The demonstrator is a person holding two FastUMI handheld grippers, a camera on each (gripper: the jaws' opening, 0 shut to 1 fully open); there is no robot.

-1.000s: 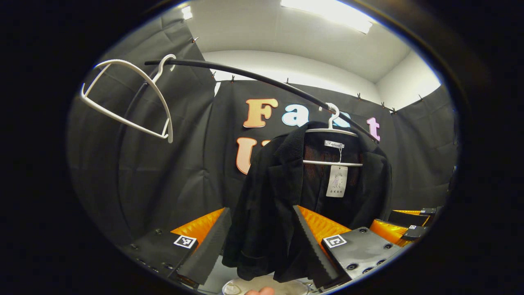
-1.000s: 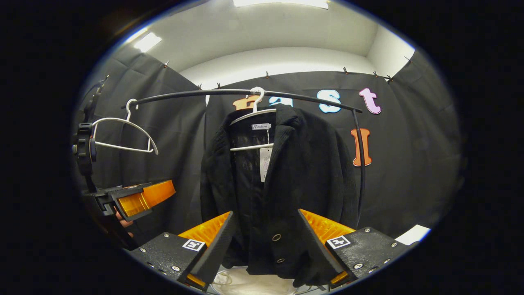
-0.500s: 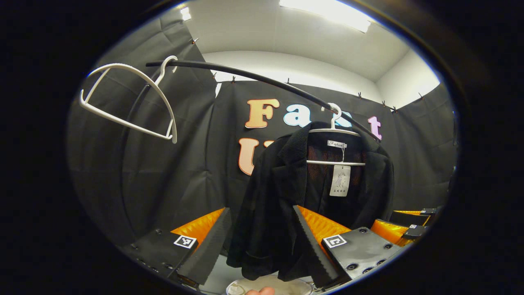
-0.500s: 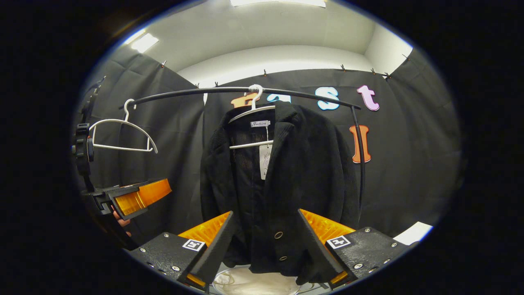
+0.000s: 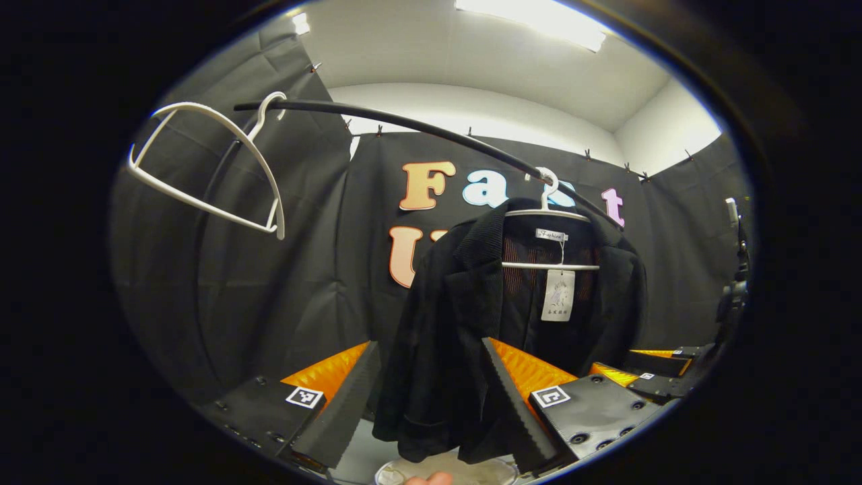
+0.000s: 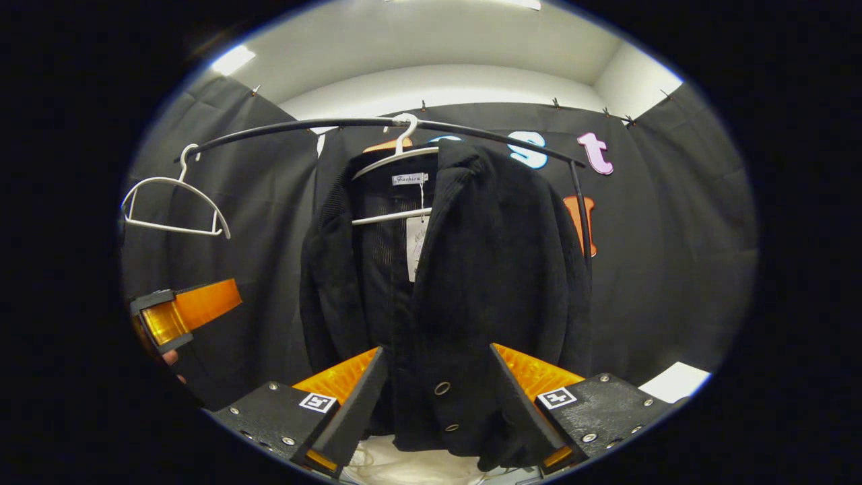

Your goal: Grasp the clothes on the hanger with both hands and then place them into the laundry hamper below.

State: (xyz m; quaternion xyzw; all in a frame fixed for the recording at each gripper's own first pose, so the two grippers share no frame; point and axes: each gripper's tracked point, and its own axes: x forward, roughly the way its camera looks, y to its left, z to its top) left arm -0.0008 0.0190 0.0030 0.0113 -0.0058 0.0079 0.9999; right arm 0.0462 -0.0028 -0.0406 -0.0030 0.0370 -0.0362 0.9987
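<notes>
left gripper view: looked up from low left, near the black jacket [image 5: 512,316] | right gripper view: faced it squarely, closer | shared: jacket [image 6: 458,283], rail [image 5: 404,124], empty hanger [image 6: 172,209]

The jacket [image 6: 471,283] is black with a ribbed collar. Its hanger [image 6: 390,158] is white, and so is the bare hanger [image 5: 209,168]. The rail [image 5: 404,128] is black. The tag [image 5: 557,295] is pale. Below, the hamper [image 6: 417,465] looks whitish, maybe cream.
</notes>
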